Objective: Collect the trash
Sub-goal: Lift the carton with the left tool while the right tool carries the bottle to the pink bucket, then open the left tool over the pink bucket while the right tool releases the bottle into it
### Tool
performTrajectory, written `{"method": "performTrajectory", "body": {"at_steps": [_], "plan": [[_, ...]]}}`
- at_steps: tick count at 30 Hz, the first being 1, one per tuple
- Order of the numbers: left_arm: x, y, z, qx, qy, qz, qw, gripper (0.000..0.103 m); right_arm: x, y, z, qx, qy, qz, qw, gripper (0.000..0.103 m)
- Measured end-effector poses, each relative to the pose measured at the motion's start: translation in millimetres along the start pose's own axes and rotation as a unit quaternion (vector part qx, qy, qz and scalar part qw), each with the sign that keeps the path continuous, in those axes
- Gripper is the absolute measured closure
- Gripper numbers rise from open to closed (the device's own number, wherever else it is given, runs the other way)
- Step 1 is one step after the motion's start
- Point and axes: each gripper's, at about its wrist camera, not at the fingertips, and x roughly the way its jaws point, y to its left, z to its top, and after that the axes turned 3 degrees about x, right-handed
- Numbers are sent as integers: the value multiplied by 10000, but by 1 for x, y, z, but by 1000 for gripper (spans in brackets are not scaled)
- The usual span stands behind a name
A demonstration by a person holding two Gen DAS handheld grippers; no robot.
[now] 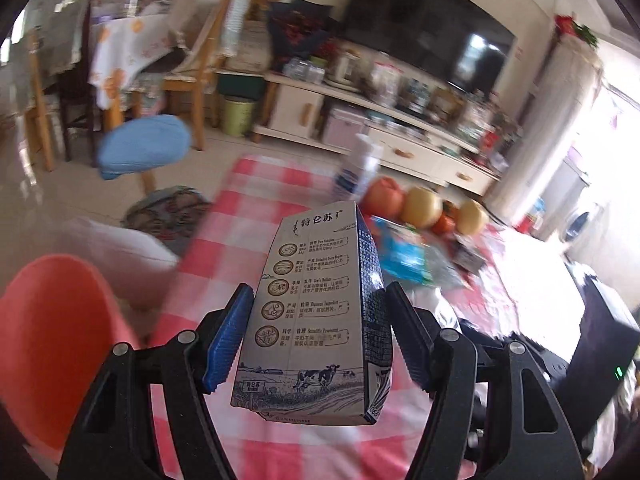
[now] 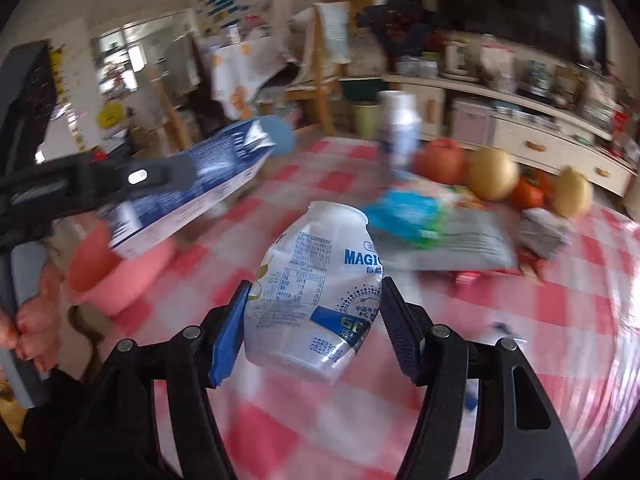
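Two pieces of trash are in hand at once. My left gripper [image 1: 316,336] is clamped on a tall grey-and-blue printed milk carton [image 1: 316,320], its blue ribbed pads pressing the carton's narrow sides so it stays upright above the red-and-white checked tablecloth [image 1: 256,216]. My right gripper [image 2: 310,328] is closed on a dented white plastic yoghurt bottle with blue lettering [image 2: 316,292], also lifted clear of the tablecloth; the squeeze at mid-body appears to keep the soft shell from slipping. A coral-pink plastic bucket [image 1: 56,344] sits just off the tablecloth's left edge, and I judge it the likely bin, since both loads are carried on that side. At the tablecloth's far edge lie a blue snack wrapper [image 2: 404,212], a grey foil pouch [image 2: 460,244] and fruit [image 2: 492,172], with a white bottle [image 2: 400,132] standing near them.
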Motion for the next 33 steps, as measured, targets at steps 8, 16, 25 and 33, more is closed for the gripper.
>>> {"method": "performTrajectory", "body": {"at_steps": [8, 16, 25, 33], "plan": [[-28, 132, -4, -1046, -144, 1365, 9850, 34, 57, 123, 28, -1020, 260, 706, 9919, 39], [-43, 217, -12, -1773, -92, 2133, 9607, 34, 113, 198, 36, -1515, 524, 894, 9830, 38], [-38, 216, -6, -1580, -106, 2530, 9544, 22, 124, 207, 20, -1529, 504, 682, 9846, 13], [-45, 171, 11, -885, -502, 2675, 9582, 13, 90, 165, 23, -1142, 154, 255, 9930, 10]]}}
